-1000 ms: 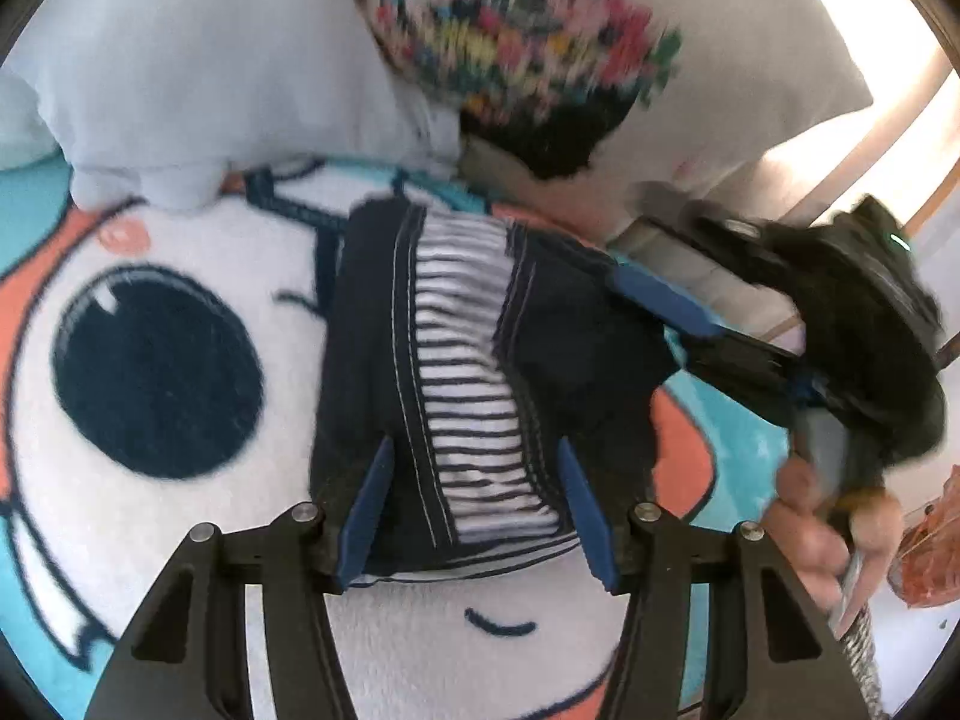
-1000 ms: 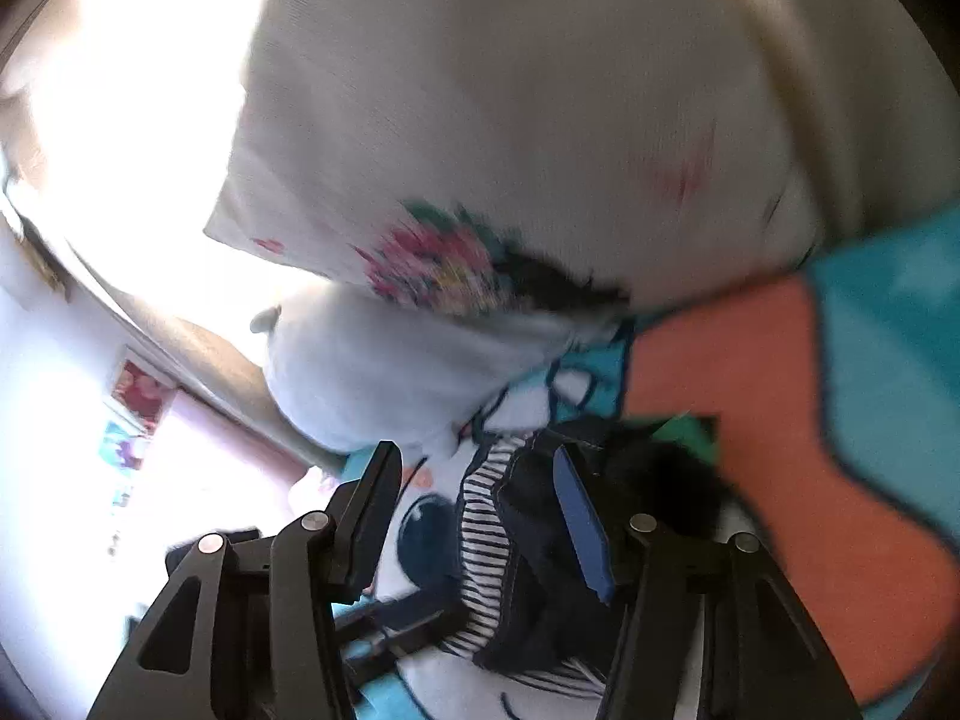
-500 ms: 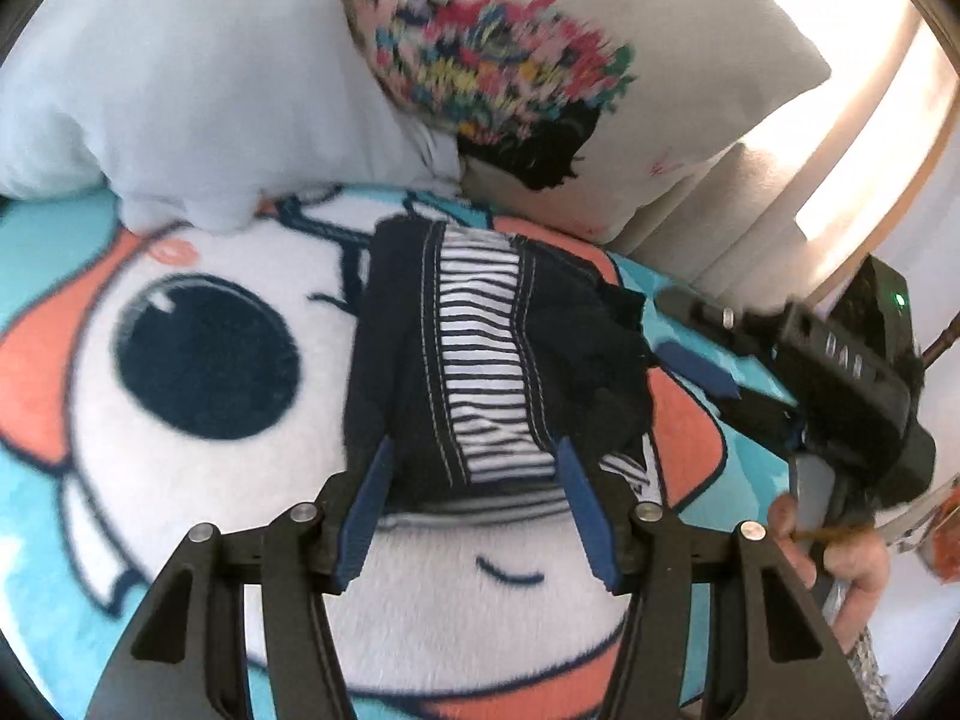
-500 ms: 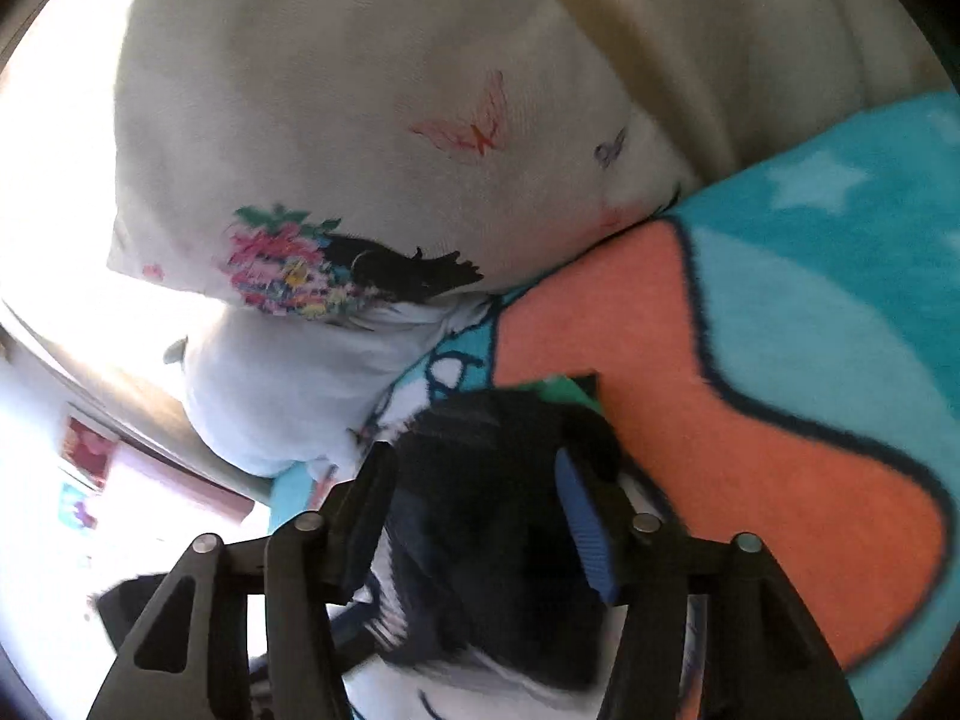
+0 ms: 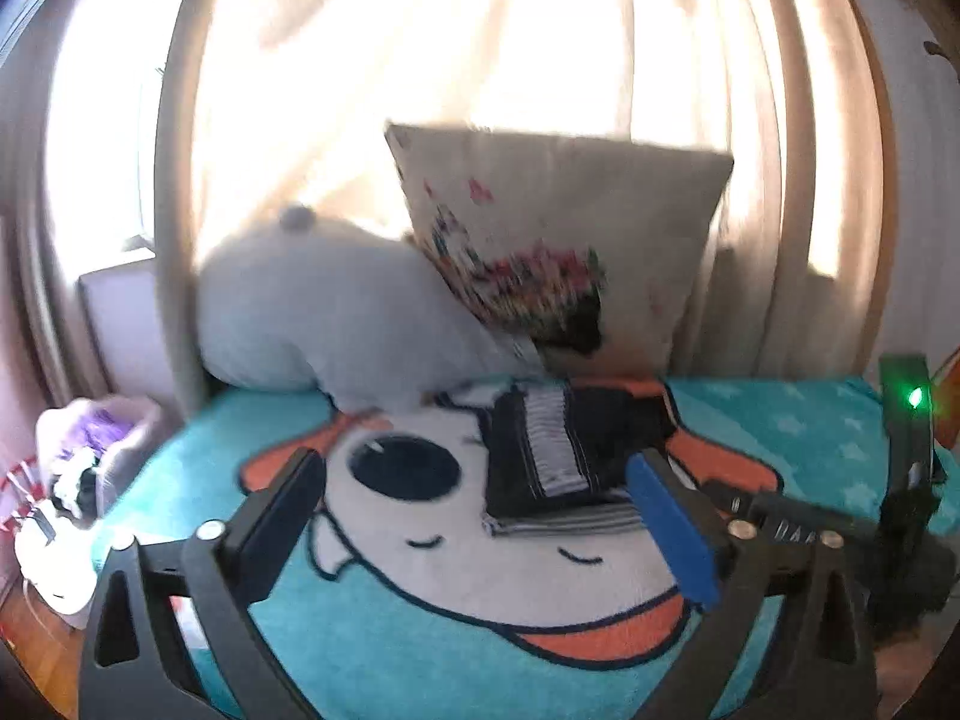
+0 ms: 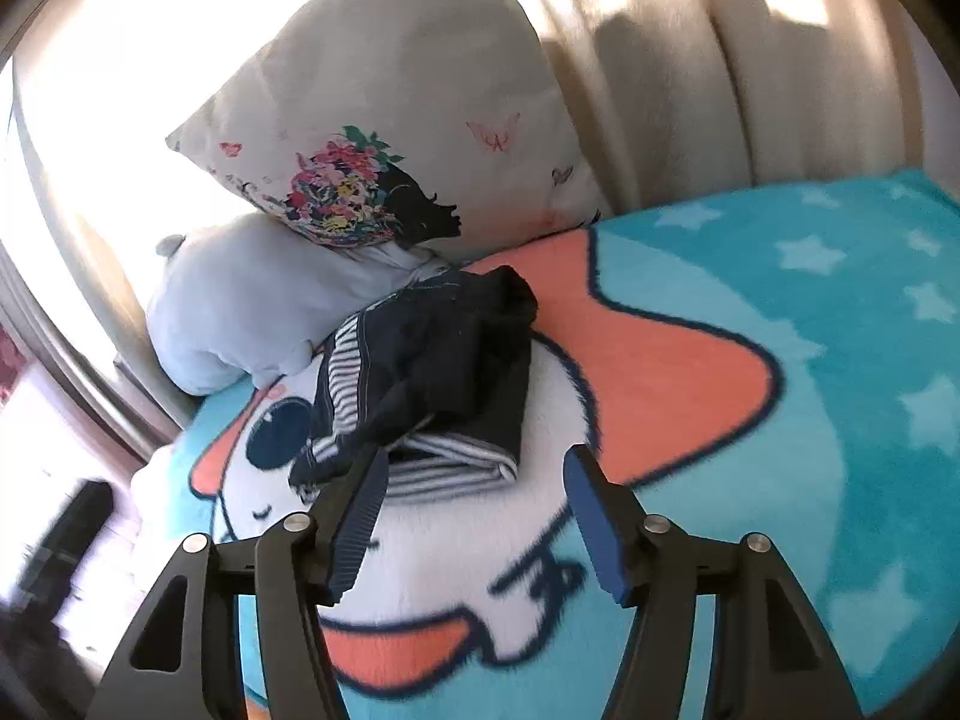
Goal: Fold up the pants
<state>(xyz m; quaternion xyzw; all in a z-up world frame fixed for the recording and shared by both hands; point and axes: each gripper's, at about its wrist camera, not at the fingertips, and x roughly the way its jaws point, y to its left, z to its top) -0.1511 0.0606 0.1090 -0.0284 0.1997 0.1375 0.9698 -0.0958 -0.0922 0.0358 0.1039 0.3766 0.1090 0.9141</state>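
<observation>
The folded pants (image 5: 564, 450), dark navy with a white striped panel, lie in a compact stack on the cartoon blanket (image 5: 420, 648), close to the pillows. My left gripper (image 5: 474, 504) hovers well back from them, its jaws opening to their widest with nothing between the pads. In the right wrist view the pants (image 6: 444, 360) show a rumpled top layer over a striped bottom layer. My right gripper (image 6: 474, 474) sits just short of their near edge, its jaws opening and holding nothing. The right gripper's body (image 5: 900, 480) shows at the right edge of the left wrist view.
A floral cushion (image 6: 384, 120) leans on a pale blue pillow (image 6: 240, 312) against sunlit curtains (image 5: 420, 60) behind the pants. The teal blanket (image 6: 810, 360) spreads wide to the right. A bag of clutter (image 5: 90, 456) sits on the floor past the bed's left edge.
Both grippers pulled back from the pants, which stay folded on the blanket. The left gripper rose, tilted up and opened wide. The right gripper's jaws widened and no longer straddle the cloth.
</observation>
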